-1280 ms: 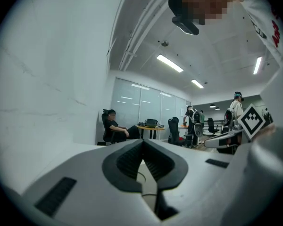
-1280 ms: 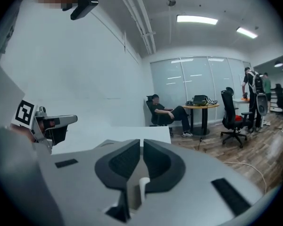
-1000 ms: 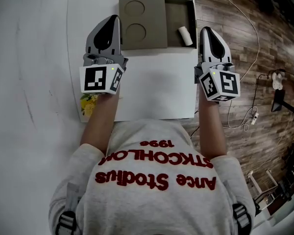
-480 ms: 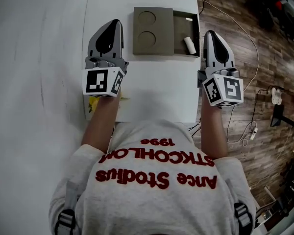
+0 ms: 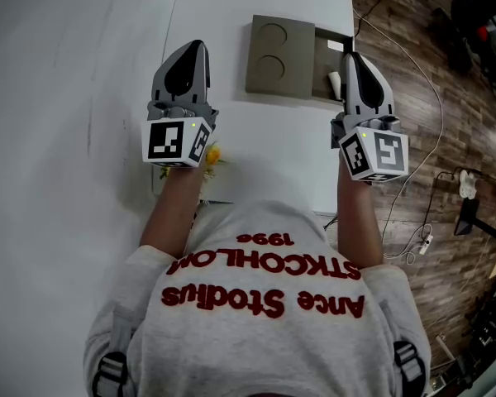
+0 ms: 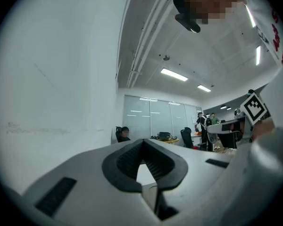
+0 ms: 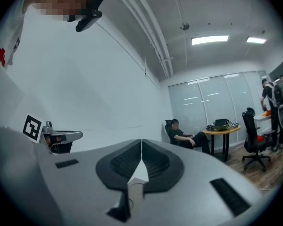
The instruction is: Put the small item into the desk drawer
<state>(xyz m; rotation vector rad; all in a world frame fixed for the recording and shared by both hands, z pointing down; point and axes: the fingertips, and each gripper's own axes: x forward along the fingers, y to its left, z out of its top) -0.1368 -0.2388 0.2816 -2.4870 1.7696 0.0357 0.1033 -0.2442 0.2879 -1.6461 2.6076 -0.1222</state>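
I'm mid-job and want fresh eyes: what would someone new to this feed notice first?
The left tool and right tool stand out first, both shut and empty, held side by side over the white desk. Just beyond them sits the brown drawer unit. Its drawer is open on the right, with a small white item inside, close beside the right tool's tip.

Ceiling lights [image 7: 210,40] are lighting the room brightly and evenly from above. The white desk [image 5: 256,151] is glaring and nearly washing out, while the wooden floor [image 5: 471,98] is looking dim. Both gripper views are bending toward black corners, with the left gripper [image 6: 142,141] and right gripper [image 7: 141,142] blurring close up.
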